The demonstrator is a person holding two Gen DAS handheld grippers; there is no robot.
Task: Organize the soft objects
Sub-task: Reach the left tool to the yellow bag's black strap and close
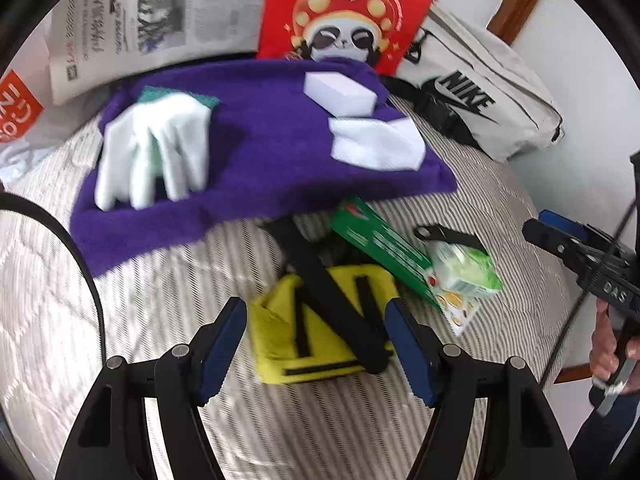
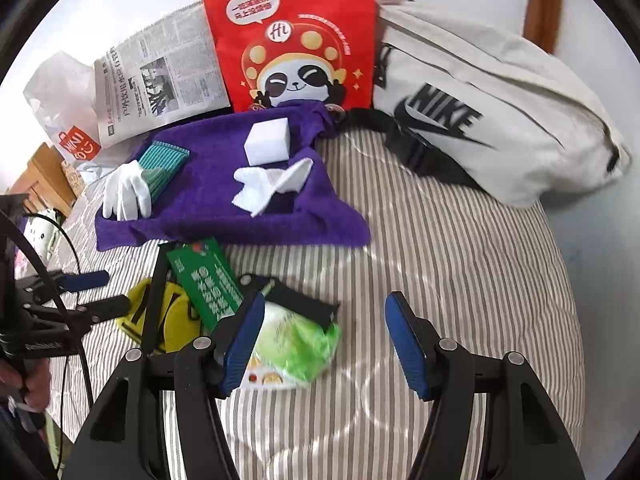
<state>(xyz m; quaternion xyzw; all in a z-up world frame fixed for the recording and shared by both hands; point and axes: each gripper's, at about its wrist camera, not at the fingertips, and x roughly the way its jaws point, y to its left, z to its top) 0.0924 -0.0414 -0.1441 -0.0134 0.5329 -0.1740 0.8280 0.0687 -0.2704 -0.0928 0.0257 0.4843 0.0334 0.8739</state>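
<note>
A purple towel (image 1: 256,160) (image 2: 208,208) lies on the striped bed. On it are white gloves (image 1: 156,156) (image 2: 126,190), a teal cloth (image 2: 164,164), a white sponge block (image 1: 340,90) (image 2: 268,140) and a white cloth (image 1: 378,142) (image 2: 272,186). In front lie a yellow pouch with black straps (image 1: 320,320) (image 2: 172,320), a green packet (image 1: 380,248) (image 2: 206,280) and a green-white wipes pack (image 1: 464,272) (image 2: 296,348). My left gripper (image 1: 316,348) is open, its jaws on either side of the yellow pouch. My right gripper (image 2: 324,344) is open just right of the wipes pack.
A red panda paper bag (image 1: 348,12) (image 2: 292,40), a newspaper (image 1: 132,28) (image 2: 160,76) and a white Nike bag (image 1: 484,88) (image 2: 480,116) stand along the back wall. A white plastic bag (image 2: 64,112) sits at the far left.
</note>
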